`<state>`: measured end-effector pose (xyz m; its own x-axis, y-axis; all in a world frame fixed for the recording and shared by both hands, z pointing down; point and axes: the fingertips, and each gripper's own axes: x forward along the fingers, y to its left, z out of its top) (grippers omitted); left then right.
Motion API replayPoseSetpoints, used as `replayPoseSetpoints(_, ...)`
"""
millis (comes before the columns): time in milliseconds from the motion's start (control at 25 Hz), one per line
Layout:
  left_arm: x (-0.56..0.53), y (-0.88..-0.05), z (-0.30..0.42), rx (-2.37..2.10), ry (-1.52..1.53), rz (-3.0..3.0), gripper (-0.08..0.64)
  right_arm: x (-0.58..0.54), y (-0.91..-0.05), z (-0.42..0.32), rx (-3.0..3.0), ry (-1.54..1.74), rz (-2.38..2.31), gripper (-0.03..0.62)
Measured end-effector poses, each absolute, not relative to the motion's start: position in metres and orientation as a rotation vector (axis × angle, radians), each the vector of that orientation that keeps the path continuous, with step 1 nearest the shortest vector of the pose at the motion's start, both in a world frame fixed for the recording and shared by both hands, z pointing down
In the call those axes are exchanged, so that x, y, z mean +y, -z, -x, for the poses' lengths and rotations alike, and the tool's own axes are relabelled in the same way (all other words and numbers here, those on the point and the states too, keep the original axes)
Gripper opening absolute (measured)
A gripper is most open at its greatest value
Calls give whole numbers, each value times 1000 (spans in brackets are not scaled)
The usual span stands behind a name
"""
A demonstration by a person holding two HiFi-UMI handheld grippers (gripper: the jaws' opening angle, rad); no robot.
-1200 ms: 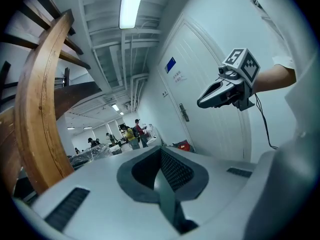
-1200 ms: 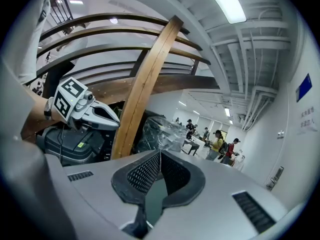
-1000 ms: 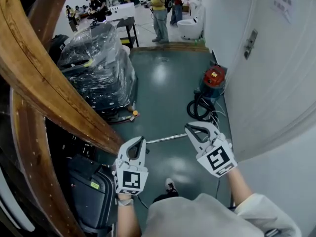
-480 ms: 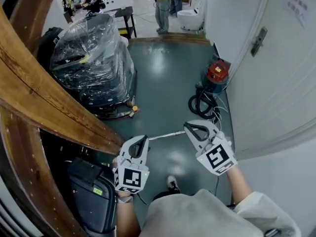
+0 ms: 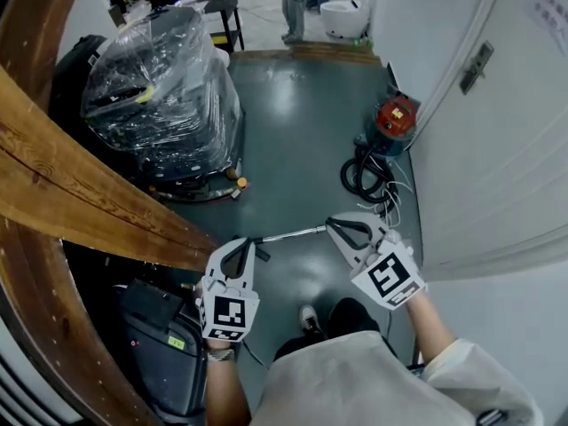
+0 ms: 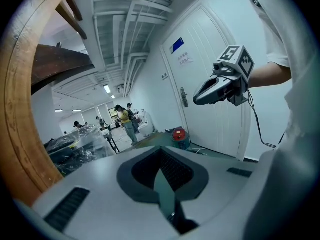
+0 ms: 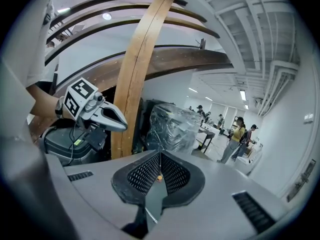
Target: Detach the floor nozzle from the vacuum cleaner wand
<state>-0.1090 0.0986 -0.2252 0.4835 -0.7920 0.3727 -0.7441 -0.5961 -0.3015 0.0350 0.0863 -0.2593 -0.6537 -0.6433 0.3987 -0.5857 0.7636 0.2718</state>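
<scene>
Both tools are closed and carry nothing. The left hand-held gripper (image 5: 243, 245) has its jaws pressed together, and so does the right hand-held gripper (image 5: 335, 225). They hang low over the dark green floor (image 5: 293, 131), in the lower middle of the frame.

Between them lies the thin shiny metal wand (image 5: 293, 234). Its left end passes under the left tool. The floor nozzle is probably there, but I cannot see it clearly.

The jaws must open before any grasp, or they will only push the tube. The tube is round and the floor looks smooth, so I think it may roll away. A strong pull could also drag the coiled black hose (image 5: 362, 177) and the red and blue canister vacuum cleaner (image 5: 395, 121) at the right. The curved brown wooden beam (image 5: 98, 202) is close to the left tool and may be struck.

I count two grippers, one wand, one hose, one canister and one beam.
</scene>
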Motion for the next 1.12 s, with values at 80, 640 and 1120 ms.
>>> replayPoseSetpoints(80, 93, 218, 113, 1378, 756, 2624, 0, 79, 255, -33, -2479, 152, -929, 29)
replayPoseSetpoints(640, 29, 150, 138, 1554, 860, 2640, 0, -9, 193, -27, -2478, 113, -767, 29)
replayPoseSetpoints(1120, -41, 31, 164, 1654, 916, 2586, 0, -96, 79, 5, -2526, 163, -635, 29)
